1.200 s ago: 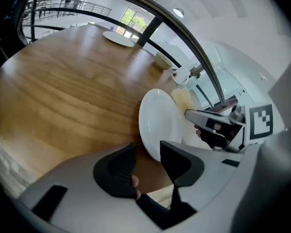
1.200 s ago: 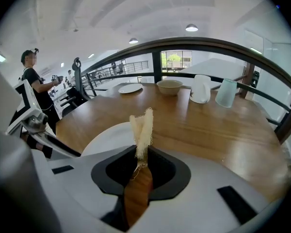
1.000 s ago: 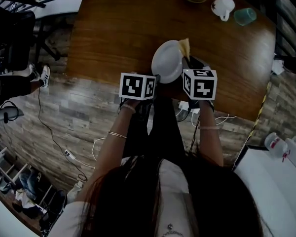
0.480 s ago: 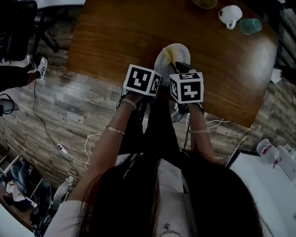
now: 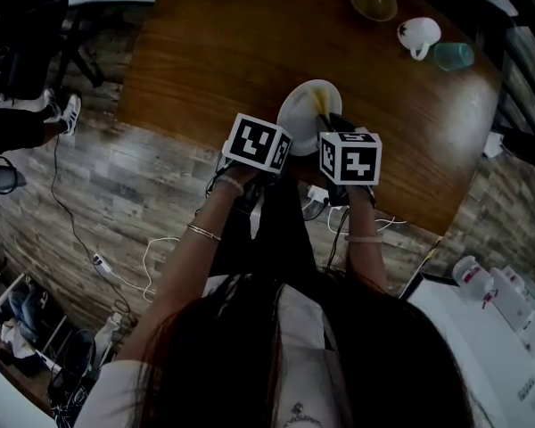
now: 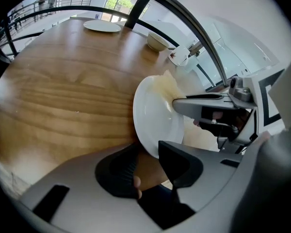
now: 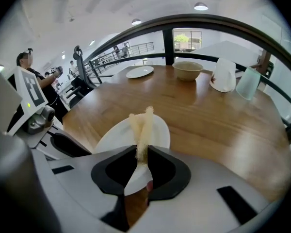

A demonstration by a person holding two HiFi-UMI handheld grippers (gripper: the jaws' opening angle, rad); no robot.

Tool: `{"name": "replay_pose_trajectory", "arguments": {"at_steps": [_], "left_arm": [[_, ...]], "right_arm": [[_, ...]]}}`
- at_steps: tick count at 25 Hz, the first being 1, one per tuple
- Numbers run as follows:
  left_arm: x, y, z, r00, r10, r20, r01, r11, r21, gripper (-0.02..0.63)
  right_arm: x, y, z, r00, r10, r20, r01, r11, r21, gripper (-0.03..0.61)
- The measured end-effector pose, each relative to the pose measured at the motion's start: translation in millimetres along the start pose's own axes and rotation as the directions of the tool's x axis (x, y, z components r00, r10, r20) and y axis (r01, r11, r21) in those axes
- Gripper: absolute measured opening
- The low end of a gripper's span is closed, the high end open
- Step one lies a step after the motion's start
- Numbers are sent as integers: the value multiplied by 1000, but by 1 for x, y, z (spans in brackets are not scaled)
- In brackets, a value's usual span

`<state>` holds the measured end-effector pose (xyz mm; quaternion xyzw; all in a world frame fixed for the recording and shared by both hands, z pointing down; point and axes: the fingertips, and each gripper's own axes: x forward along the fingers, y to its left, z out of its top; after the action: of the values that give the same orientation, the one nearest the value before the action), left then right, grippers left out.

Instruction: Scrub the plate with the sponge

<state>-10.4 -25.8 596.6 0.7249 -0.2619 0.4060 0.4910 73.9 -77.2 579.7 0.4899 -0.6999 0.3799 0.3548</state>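
With my left gripper (image 6: pixel 150 152) the jaws clamp the plate (image 6: pixel 155 115) by its rim, tilted off the surface (image 6: pixel 68 91) to face the sponge (image 7: pixel 143 125). My right gripper (image 7: pixel 141 154) has its jaws pinching that sponge, which seems to be touching the plate.

Office-like workspace (swivel chair (image 5: pixel 22 25); trailing floor cables (image 5: pixel 99 260)).

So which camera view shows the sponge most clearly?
The right gripper view: the sponge stands squeezed between the jaws of the right gripper, in front of the plate. The head view shows it only as a small yellow strip on the plate; the left gripper view, as a pale patch at the plate's far rim.
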Motion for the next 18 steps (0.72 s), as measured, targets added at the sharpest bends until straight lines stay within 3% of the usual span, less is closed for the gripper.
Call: {"name": "replay_pose_trajectory", "arguments": {"at_steps": [6,15,18], "left_arm": [[1,1,0,1000,0,-7,0,1000,0,143],[0,-1,-1,1000,-4,-4,4,1000,-3,141],[0,2,0,1000,-4,-3,4,1000,-3,138]], "right_arm": [[-10,-31,2,997,-77,15,76,996,54,84],[5,51,-18,994,104,-31,-104,994,29,84],[7,55,-21,992,121,-40,-120,992,32,84]]}}
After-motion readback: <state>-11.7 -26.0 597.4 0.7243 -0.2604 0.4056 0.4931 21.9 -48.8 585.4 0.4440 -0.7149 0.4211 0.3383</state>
